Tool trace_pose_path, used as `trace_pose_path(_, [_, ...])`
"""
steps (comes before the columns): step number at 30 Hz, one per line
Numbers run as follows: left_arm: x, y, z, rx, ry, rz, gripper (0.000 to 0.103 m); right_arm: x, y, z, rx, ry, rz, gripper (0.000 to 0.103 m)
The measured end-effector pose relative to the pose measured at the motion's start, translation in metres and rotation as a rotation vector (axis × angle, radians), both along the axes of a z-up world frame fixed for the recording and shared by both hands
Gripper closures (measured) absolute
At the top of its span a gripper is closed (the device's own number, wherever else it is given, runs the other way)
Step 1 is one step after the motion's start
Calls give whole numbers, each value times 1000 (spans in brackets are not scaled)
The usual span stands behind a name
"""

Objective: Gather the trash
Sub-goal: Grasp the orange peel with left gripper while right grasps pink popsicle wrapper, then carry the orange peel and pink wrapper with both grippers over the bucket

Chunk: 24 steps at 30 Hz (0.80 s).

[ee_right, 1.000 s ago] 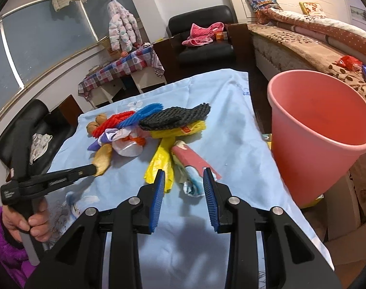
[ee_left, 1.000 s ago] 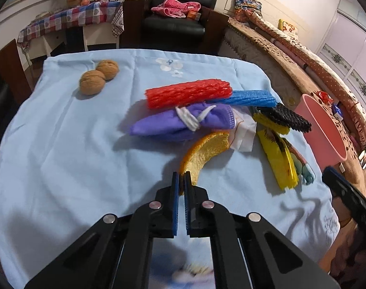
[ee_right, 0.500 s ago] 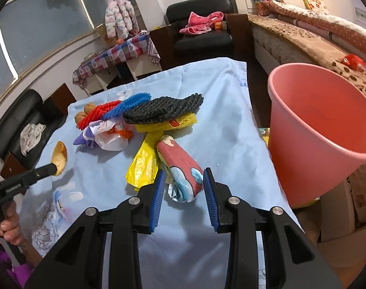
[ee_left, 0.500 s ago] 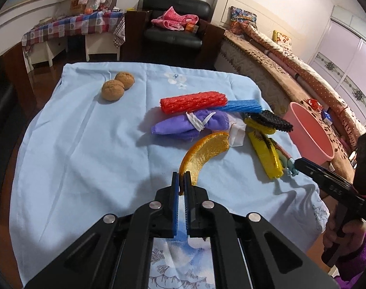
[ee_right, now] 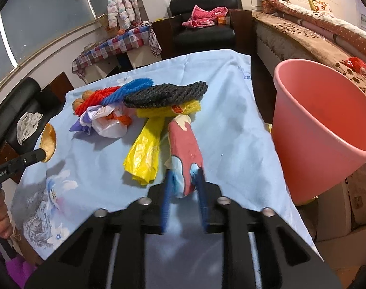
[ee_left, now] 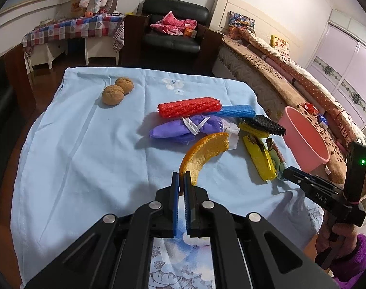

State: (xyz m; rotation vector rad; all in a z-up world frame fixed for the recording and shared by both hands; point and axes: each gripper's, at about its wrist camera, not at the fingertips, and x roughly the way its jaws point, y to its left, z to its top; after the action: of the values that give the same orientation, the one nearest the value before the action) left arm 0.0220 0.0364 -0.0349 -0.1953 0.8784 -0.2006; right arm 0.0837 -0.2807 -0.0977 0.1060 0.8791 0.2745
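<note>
My left gripper (ee_left: 181,180) is shut on one end of a curved orange peel (ee_left: 207,149), which it holds just above the blue tablecloth (ee_left: 86,156). In the right wrist view the same peel (ee_right: 48,142) shows at the far left on the tip of that gripper (ee_right: 42,153). My right gripper (ee_right: 184,184) is closing on the near end of a red cartoon-print wrapper (ee_right: 185,142), and both pads touch its sides. The wrapper's far end lies under a yellow bag (ee_right: 146,154). A pink bin (ee_right: 327,110) stands beside the table on the right.
A red foam net (ee_left: 189,106), a blue foam net (ee_left: 236,111), a purple cloth (ee_left: 180,127) and a black net (ee_left: 267,124) lie in a heap mid-table. Two walnuts (ee_left: 113,94) sit at the far left. A bed and a black armchair stand behind.
The left gripper has lifted and drawn back with the peel. The right gripper has moved forward around the wrapper's end, and its jaws have narrowed onto it.
</note>
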Motion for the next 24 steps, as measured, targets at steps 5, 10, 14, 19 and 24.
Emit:
trace_pose_path(5, [-2, -3, 2, -2, -8, -4, 100, -10, 3, 5, -3, -29, 21, 91])
trace_pose_path(10, [-4, -4, 5, -7, -19, -3, 100, -19, 3, 16, 30, -63, 42, 92])
trace_pose_path(14, [-3, -6, 6, -19, -18, -2, 100, -25, 4, 23, 70, -68, 60, 92])
trace_pose_path(19, [-3, -14, 11, -29, -29, -16, 100, -33, 9, 34, 96, -95, 98, 92])
trace_pose_path(24, [0, -25, 21, -42, -48, -38, 100, -36, 12, 39, 114, -105, 110, 92])
